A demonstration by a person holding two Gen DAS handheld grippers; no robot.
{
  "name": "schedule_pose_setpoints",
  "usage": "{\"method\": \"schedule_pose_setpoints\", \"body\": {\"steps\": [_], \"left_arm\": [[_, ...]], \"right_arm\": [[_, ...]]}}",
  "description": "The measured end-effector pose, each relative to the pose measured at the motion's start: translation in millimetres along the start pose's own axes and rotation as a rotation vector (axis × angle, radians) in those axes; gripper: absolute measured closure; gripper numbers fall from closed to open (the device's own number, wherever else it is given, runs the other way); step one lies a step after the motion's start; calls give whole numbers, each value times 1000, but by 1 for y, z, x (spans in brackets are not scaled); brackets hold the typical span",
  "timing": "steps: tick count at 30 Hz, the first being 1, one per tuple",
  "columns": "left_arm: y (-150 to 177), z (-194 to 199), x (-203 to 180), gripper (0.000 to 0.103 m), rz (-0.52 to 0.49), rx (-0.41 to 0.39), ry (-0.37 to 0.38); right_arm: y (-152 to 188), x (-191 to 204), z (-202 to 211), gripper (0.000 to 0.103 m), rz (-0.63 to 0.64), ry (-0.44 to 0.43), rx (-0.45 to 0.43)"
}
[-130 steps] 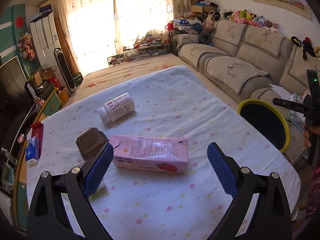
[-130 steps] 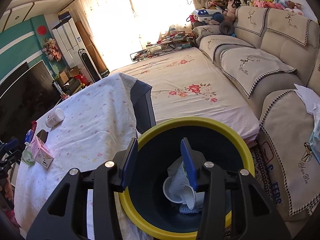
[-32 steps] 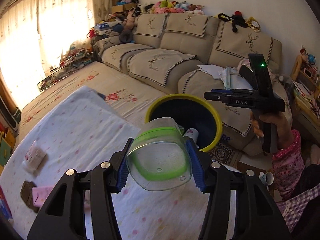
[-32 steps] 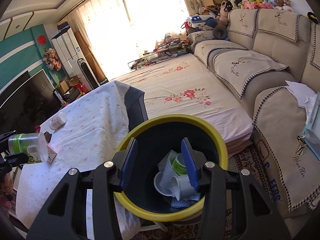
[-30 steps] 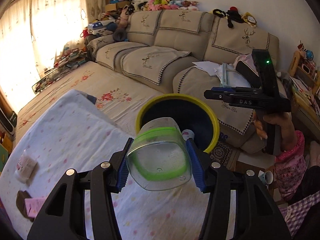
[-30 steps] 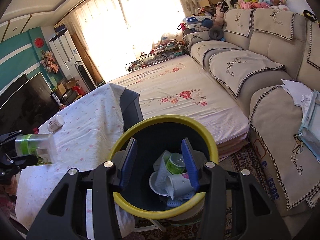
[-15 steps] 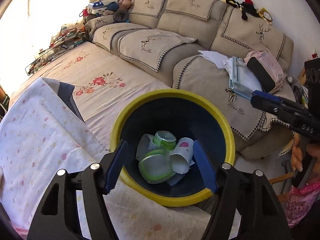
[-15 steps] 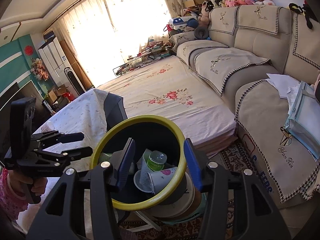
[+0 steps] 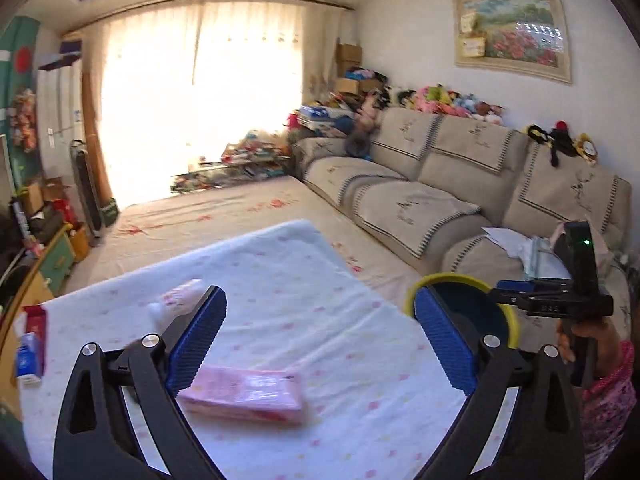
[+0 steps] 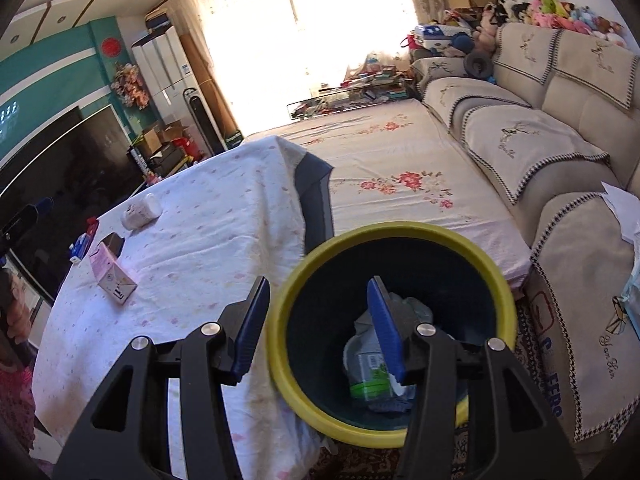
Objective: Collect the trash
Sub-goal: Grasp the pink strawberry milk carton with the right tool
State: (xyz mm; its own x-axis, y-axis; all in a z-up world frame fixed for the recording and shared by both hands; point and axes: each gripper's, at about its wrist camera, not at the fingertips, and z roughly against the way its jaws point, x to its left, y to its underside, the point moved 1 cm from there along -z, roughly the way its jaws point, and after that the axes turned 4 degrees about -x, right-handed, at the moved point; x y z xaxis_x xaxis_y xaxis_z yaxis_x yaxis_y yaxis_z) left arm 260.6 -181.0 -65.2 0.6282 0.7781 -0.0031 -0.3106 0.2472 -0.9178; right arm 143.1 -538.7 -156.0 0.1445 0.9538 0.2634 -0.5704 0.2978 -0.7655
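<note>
On the far left of the left wrist view there was a red and blue box (image 9: 31,346) at the edge of the table (image 9: 304,280), which had a white cloth with little pastel dots. A bit further in, a white bottle (image 9: 176,304) was lying on its side, partly hidden behind the left finger of the left gripper (image 9: 318,338). That gripper's jaws were opening, already spread wide, and nothing was between the blue pads. Below the gap lay a pink carton (image 9: 244,394) flat on the cloth, pretty blurry, near the left finger but I couldn't tell if it touched.

Moving right, the yellow-rimmed bin (image 9: 468,282) sat just past the table's right edge, in front of the beige sofa (image 9: 440,184). At the far right a hand (image 9: 588,340) in a pink sleeve held the right gripper (image 9: 516,290).

From the right wrist view, same order: carton (image 10: 114,276) and bottle (image 10: 141,210) over on the left of the table (image 10: 208,240), well apart from the bin (image 10: 390,236). The right gripper (image 10: 320,320) was about half open with nothing clamped, its left finger outside the rim and the right one over the inside. Down in the bin was a clear plastic container with a green band (image 10: 370,376) among other crumpled trash.
</note>
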Motion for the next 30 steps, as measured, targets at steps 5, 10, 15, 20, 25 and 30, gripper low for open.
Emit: {"method": "schedule_pose_setpoints", "body": {"steps": [5,10,15,20,25,30], "left_arm": [[20,33,103,8,93,-55,-231],[54,40,185,8,205,-61,-397],[88,41,227,8,352,-59,-434],[97,41,243,8,399,-67,-439],[93,36,227,8,367,-61,-426],[91,30,215,8,343,-46,-401]], "right_arm": [[-6,61,-24,54,107,-76,33],[-10,125,-50,54,214,-185,68],[-14,187,-70,48,354,-327,88],[-8,232,-90,40,484,-417,117],[4,252,-115,38,564,-382,170],[11,257,-133,38,565,-389,206]]}}
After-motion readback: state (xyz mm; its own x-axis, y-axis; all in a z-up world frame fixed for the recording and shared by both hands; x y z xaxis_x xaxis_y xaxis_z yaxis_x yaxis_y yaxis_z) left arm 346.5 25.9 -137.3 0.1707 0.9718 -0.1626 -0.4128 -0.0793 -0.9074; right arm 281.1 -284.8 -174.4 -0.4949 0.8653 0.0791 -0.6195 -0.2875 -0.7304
